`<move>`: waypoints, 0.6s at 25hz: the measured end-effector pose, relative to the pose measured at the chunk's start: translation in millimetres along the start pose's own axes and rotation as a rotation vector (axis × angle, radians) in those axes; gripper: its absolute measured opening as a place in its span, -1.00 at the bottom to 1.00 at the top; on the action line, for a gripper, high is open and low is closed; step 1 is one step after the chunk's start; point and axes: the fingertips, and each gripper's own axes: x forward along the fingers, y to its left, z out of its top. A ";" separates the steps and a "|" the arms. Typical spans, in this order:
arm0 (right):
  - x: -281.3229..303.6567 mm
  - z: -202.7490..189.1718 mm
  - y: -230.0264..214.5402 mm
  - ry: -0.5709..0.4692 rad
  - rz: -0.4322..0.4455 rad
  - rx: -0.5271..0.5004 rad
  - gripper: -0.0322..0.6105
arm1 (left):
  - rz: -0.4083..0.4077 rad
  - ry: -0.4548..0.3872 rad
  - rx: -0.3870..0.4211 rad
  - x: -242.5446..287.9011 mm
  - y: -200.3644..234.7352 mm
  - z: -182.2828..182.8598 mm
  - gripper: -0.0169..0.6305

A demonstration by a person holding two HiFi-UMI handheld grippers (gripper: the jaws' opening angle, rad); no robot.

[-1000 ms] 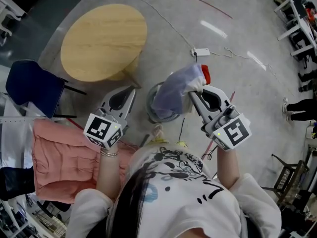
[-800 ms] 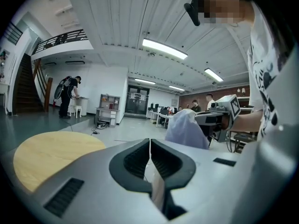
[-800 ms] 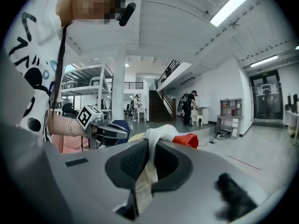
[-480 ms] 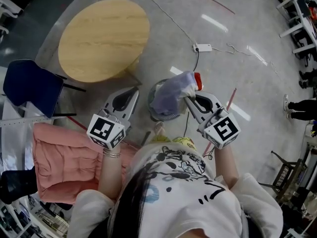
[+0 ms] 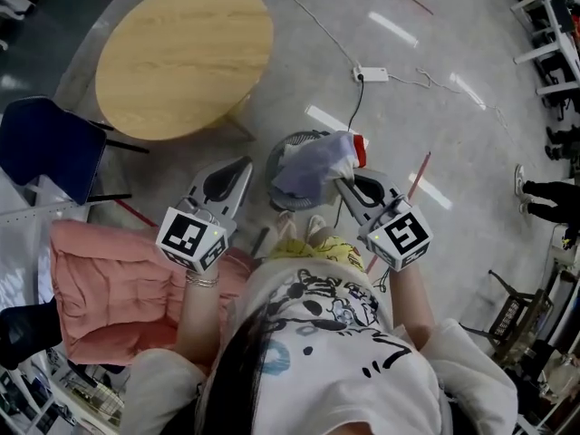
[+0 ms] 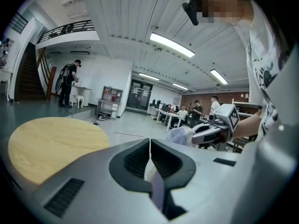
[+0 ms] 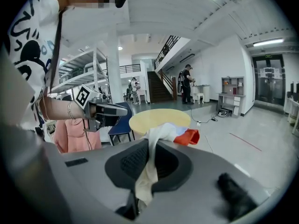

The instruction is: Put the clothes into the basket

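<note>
Right claw pinching pale garment over basket; left claw closed.

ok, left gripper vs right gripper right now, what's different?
The right gripper is clamped on the pale garment; the left gripper holds nothing visible. The right gripper has its load over the basket; the left gripper sits beside the basket. Shared: jaws closed, both pointing away from the person.

We see a table of smooth matt wood on a glossy floor. The clothes are soft, thin cloth.
</note>
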 end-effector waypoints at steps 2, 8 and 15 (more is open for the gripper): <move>2.7 -9.4 -0.3 0.017 0.013 0.004 -0.79 | 0.008 0.000 -0.020 5.0 0.8 -6.7 -0.89; 16.6 -34.8 -2.4 0.061 0.056 0.032 -0.79 | 0.050 0.003 -0.064 17.1 3.2 -26.8 -0.89; 35.3 -65.2 -9.9 0.085 0.127 0.043 -0.79 | 0.086 0.012 -0.105 34.3 3.6 -53.4 -0.89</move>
